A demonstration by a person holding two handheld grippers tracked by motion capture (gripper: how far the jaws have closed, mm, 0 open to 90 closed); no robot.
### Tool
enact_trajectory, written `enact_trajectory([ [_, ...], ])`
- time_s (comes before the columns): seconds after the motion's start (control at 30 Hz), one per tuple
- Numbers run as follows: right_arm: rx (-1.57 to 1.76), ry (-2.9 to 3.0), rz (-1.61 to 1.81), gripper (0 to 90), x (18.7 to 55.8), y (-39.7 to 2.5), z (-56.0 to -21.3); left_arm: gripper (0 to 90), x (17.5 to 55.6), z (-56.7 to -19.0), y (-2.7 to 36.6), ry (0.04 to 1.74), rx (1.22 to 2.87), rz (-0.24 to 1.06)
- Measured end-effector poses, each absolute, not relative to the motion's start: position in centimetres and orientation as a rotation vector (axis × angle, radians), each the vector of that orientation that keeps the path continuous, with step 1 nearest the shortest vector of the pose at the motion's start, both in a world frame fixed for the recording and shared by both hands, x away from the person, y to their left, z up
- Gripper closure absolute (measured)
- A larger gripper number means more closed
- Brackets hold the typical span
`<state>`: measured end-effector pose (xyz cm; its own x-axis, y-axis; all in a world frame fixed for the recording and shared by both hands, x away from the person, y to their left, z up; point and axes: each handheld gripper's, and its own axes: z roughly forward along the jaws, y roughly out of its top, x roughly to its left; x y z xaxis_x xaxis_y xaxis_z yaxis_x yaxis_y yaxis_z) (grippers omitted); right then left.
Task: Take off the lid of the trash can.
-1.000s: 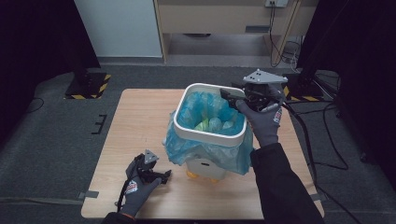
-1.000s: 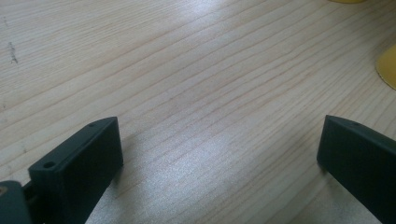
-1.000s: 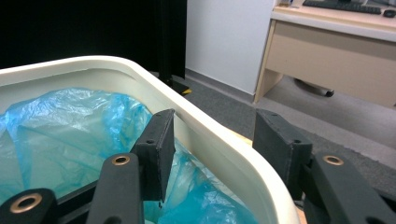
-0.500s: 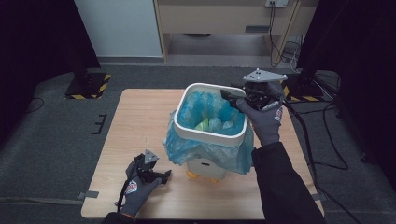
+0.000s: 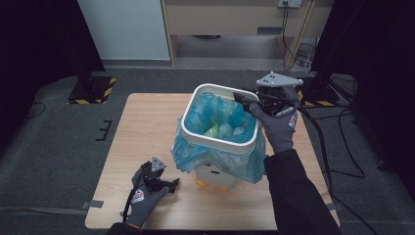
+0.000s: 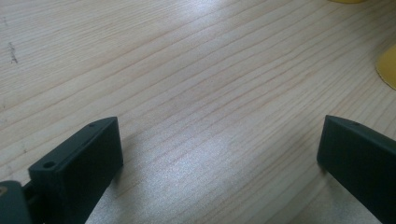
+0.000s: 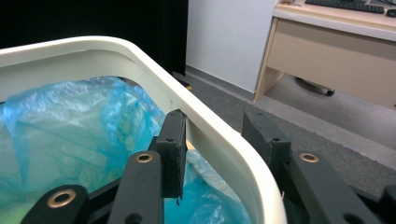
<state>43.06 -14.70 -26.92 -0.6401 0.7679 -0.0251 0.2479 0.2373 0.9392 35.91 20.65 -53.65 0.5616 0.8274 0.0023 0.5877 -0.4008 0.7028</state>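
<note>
White waste bin (image 5: 219, 139) standing near the middle of the wooden table (image 5: 142, 127), its white rim ring (image 5: 195, 100) on top, a blue plastic liner bag (image 5: 193, 154) tucked inside and spilling down over the outer walls. Pale green and light crumpled items (image 5: 215, 129) lying in the bottom of the bag. Yellow feet (image 5: 201, 183) peeking out under the bin at the near side.

Right hand-held gripper (image 5: 243, 98) raised at the far right edge of the bin, gripped by a gloved hand (image 5: 277, 125), grey three-cornered plate (image 5: 279, 79) on top, cable (image 5: 320, 147) trailing off to the right. In the right gripper view, jaws straddling the rim ring (image 7: 219, 135): one jaw inside against the bag (image 7: 84, 126), the other outside the ring. Jaws partly closed around the rim; left jaw touching or just beside its inner face, right jaw close to the outer face, firm pinch impossible to tell.

Left hand-held gripper (image 5: 172, 183) resting low on the table near the front left, well apart from the bin's rim, just beside the hanging bag, held by the other gloved hand (image 5: 144, 196). In the left gripper view, jaws spread wide over bare wood grain (image 6: 201, 93), nothing between them, a bit of a yellow foot (image 6: 387, 67) at the right edge.
</note>
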Motion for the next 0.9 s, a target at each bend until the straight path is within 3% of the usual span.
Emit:
enact_trajectory([
  [0.9,0.93,1.781,1.542,61.7,40.5,-19.0,-23.8,0.0,35.9,-53.7,20.6,1.132,2.126,0.467],
])
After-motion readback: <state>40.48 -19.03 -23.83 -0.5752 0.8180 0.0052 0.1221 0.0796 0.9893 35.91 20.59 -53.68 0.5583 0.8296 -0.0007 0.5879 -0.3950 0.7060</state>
